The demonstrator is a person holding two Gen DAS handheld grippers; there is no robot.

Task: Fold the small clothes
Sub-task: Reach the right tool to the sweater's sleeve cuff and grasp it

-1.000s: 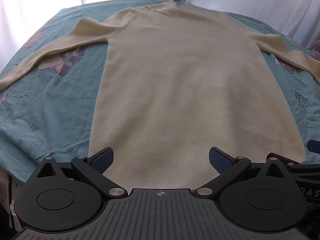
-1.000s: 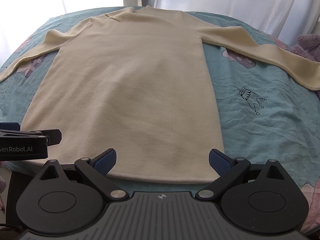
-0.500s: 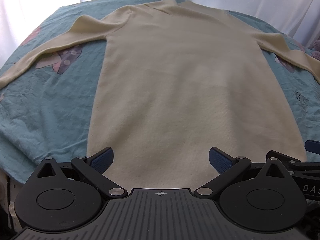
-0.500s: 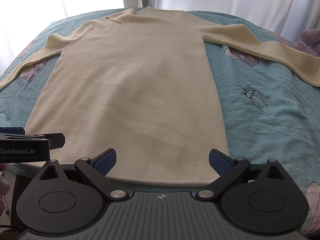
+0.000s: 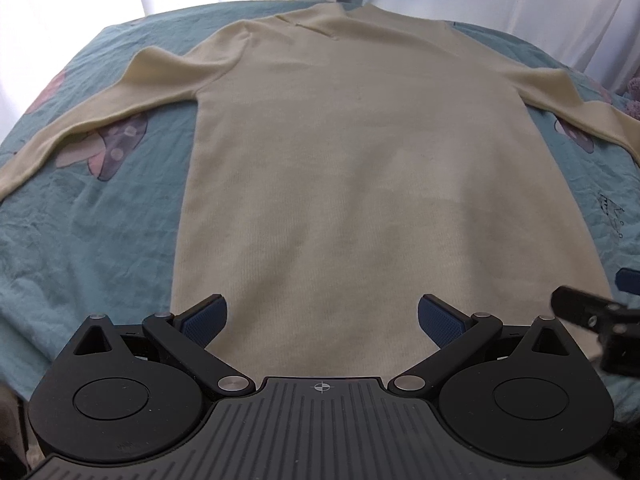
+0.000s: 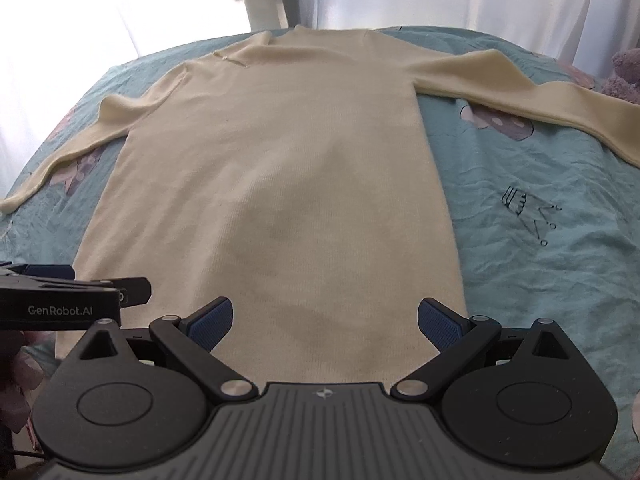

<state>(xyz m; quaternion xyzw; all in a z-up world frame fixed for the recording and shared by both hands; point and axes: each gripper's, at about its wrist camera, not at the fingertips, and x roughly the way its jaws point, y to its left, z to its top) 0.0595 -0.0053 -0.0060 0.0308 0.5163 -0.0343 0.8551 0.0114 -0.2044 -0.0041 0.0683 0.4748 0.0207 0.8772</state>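
One cream sweater (image 5: 360,168) flat on teal bedsheet (image 5: 100,232), two tools, left tool (image 5: 322,318) and right tool (image 6: 325,320), spread wide

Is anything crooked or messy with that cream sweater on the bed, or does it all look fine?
Nothing stands out. The cream sweater lies flat and straight on the teal bedsheet, sleeves spread to both sides. The sheet is only lightly wrinkled.

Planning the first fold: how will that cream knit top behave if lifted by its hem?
The cream knit top lies limp on the bedsheet, so it will probably sag between grasp points. Its spread sleeves will likely trail behind.
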